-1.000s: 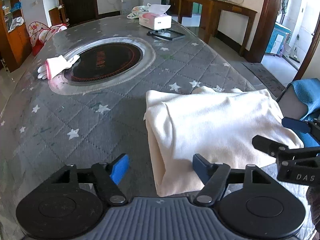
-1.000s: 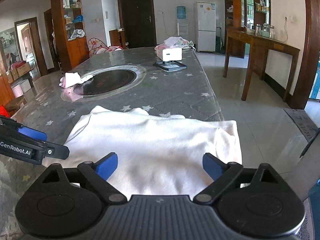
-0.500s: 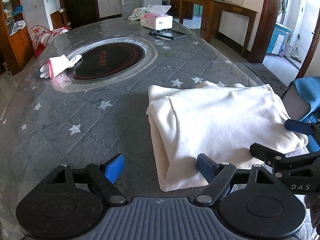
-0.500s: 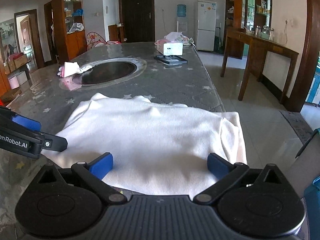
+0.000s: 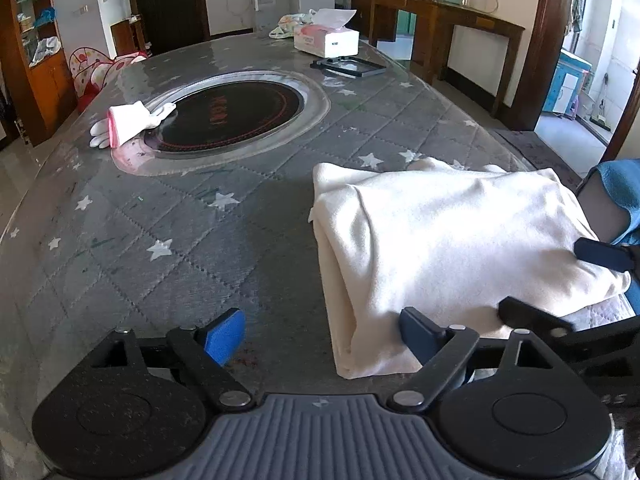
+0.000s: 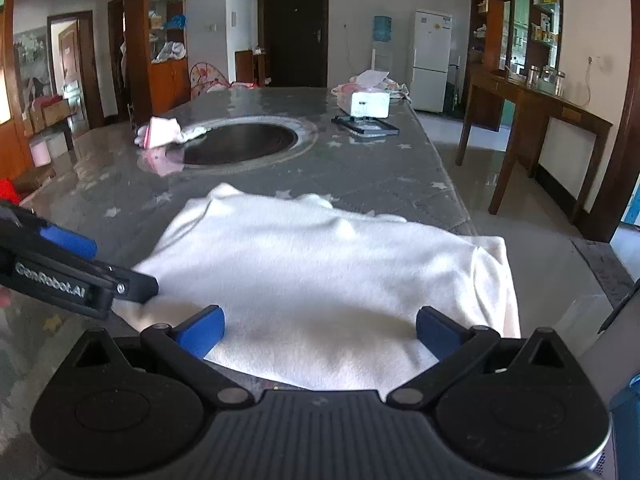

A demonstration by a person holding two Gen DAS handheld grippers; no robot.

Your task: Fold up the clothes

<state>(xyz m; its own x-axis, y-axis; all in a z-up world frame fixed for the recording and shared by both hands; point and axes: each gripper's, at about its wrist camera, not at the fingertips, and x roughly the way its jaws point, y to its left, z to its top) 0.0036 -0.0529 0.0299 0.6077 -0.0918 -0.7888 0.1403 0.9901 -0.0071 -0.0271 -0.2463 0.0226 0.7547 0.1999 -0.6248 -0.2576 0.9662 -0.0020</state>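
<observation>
A folded cream-white garment [image 5: 452, 240] lies on the grey star-patterned table [image 5: 192, 248], near its front right corner; it also shows in the right wrist view [image 6: 320, 280]. My left gripper [image 5: 322, 338] is open and empty, low at the garment's near left corner, its right finger [image 5: 420, 334] against the cloth edge. My right gripper [image 6: 318, 330] is open and empty, just above the garment's near edge. The right gripper also shows at the right of the left wrist view [image 5: 580, 280], and the left gripper at the left of the right wrist view [image 6: 80, 268].
A round black cooktop [image 5: 228, 114] is set in the table's middle, with a white-and-pink glove [image 5: 128, 122] on its left rim. A tissue box [image 5: 326, 38] and a black tray [image 5: 348, 67] stand at the far end. A wooden side table [image 6: 532, 120] stands to the right.
Both grippers have drawn back a little toward the near edge of the garment and stayed open. The garment lies as before.
</observation>
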